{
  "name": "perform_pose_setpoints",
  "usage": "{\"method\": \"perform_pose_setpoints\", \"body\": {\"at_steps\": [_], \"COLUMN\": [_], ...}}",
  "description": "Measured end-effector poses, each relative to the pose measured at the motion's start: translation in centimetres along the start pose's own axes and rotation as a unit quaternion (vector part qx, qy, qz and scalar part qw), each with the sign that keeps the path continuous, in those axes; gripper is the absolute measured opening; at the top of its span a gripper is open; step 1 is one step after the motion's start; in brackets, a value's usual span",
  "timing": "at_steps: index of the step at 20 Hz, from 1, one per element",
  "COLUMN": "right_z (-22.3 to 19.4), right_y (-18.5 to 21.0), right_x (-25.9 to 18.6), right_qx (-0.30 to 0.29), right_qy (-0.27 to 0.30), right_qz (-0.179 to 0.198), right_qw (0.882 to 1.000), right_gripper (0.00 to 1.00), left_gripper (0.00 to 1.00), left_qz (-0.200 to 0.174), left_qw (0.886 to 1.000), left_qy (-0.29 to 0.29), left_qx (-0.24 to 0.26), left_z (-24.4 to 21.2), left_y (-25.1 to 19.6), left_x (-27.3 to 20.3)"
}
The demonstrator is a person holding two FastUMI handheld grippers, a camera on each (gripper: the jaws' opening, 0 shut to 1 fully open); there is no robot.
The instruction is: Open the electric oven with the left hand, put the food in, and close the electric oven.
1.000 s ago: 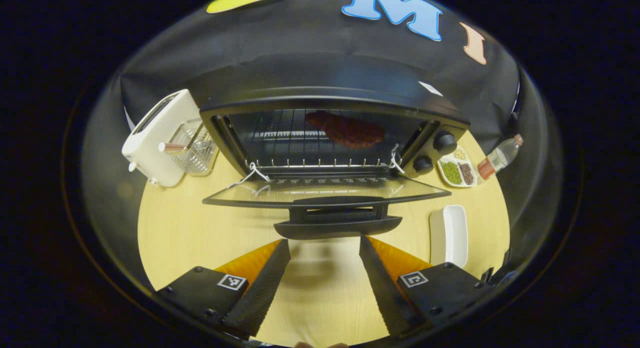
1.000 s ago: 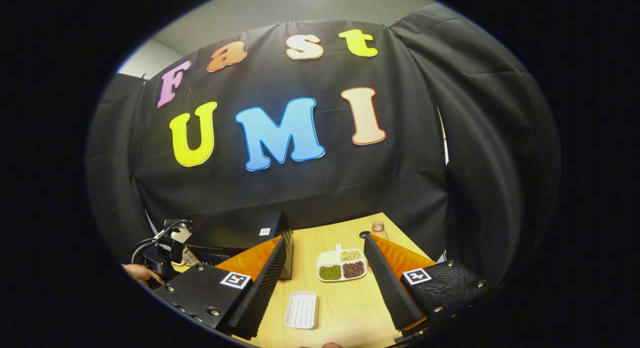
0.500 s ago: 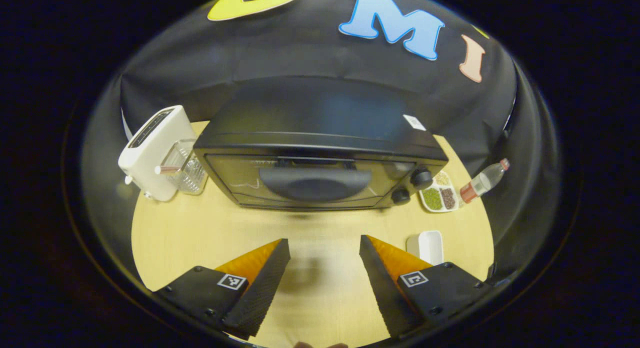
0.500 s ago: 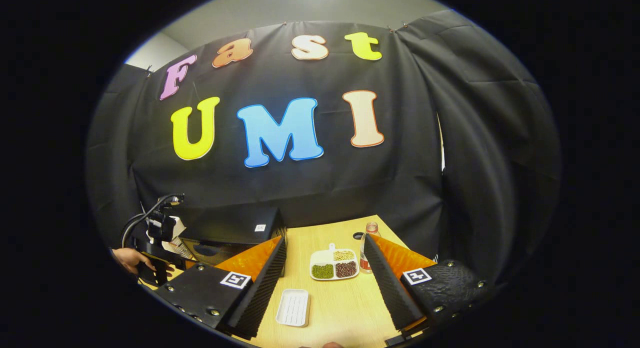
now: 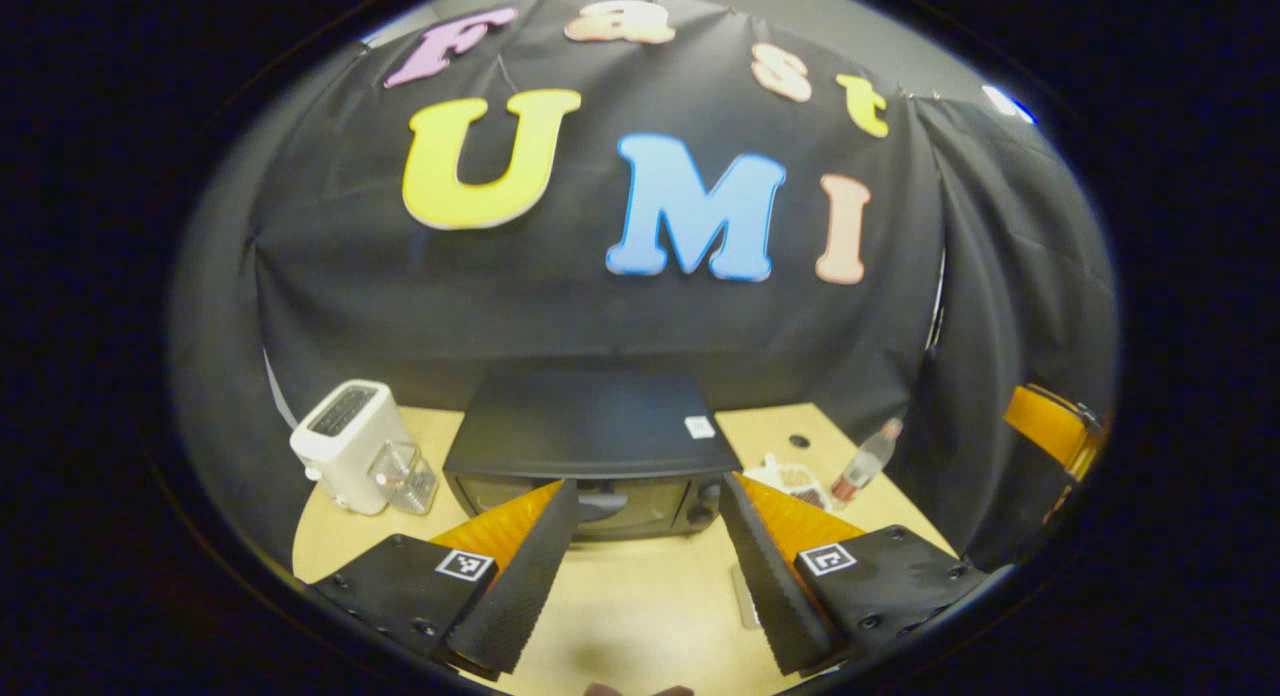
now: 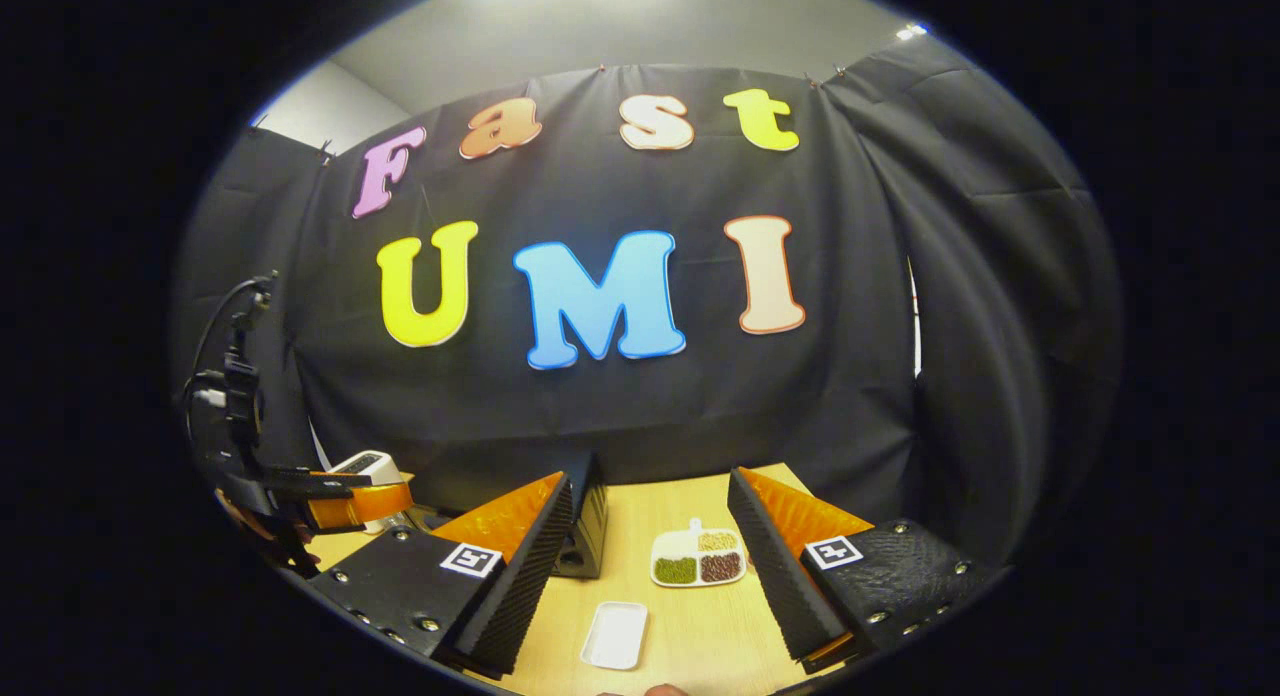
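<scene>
A light wooden tabletop stands in a booth hung with black cloth at the back and on the right; in the right gripper view a strip of pale wall and ceiling shows above the cloth.

In the left gripper view the electric oven sits at the back of the tabletop, close to the cloth, with its door shut and its handle across the front. The glass is dark and partly hidden by the fingers, so I cannot tell whether food is inside. The left gripper is held above the tabletop in front of the oven, apart from it, its fingers spread wide with nothing between them.

Left of the oven stand a white toaster and, just beside it, a clear plastic container. To the right of the oven are a divided dish of beans and a bottle.

In the right gripper view the right gripper is above the tabletop too, fingers wide apart and empty. Between them, farther off, lie an empty white tray and the dish of beans behind it. The oven's corner shows past the left finger. At the far left edge the other gripper appears, raised, with a cable above it.
</scene>
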State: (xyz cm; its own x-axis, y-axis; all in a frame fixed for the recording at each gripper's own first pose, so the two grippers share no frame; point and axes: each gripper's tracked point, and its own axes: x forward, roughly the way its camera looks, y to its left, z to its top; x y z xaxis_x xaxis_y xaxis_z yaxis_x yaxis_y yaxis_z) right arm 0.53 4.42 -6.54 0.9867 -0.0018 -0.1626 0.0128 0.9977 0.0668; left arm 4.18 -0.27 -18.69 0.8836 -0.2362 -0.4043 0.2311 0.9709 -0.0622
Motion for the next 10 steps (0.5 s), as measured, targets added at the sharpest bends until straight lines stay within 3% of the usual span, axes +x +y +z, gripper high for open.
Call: {"method": "perform_pose_setpoints", "body": {"at_steps": [3, 5, 6, 7, 10], "right_z": [3.4, 5.3, 5.9, 6.6, 8.4], "right_y": [1.4, 2.3, 2.7, 3.0, 4.0], "right_x": [-0.8, -1.1, -1.2, -1.3, -1.6], "right_qx": [-0.002, 0.004, 0.006, 0.009, 0.014], "right_qy": [-0.029, -0.038, -0.036, -0.037, -0.049], "right_qz": [0.014, 0.022, 0.024, 0.027, 0.033], "right_qw": [0.999, 0.999, 0.999, 0.999, 0.998], "right_gripper": [0.95, 0.95, 0.86, 0.95, 0.95], "left_gripper": [0.92, 0.99, 0.99, 0.99, 0.90], "left_qz": [0.011, 0.034, 0.040, 0.041, 0.032], "left_qw": [0.996, 0.990, 0.987, 0.984, 0.981], "left_qy": [-0.088, -0.137, -0.153, -0.171, -0.189], "left_qx": [0.012, 0.030, 0.033, 0.034, 0.020], "left_z": [5.9, 9.2, 10.6, 11.8, 14.2], "left_y": [-0.6, -0.5, -0.7, -1.0, -1.7], "left_x": [-4.8, -7.6, -9.0, -10.3, -12.6]}}
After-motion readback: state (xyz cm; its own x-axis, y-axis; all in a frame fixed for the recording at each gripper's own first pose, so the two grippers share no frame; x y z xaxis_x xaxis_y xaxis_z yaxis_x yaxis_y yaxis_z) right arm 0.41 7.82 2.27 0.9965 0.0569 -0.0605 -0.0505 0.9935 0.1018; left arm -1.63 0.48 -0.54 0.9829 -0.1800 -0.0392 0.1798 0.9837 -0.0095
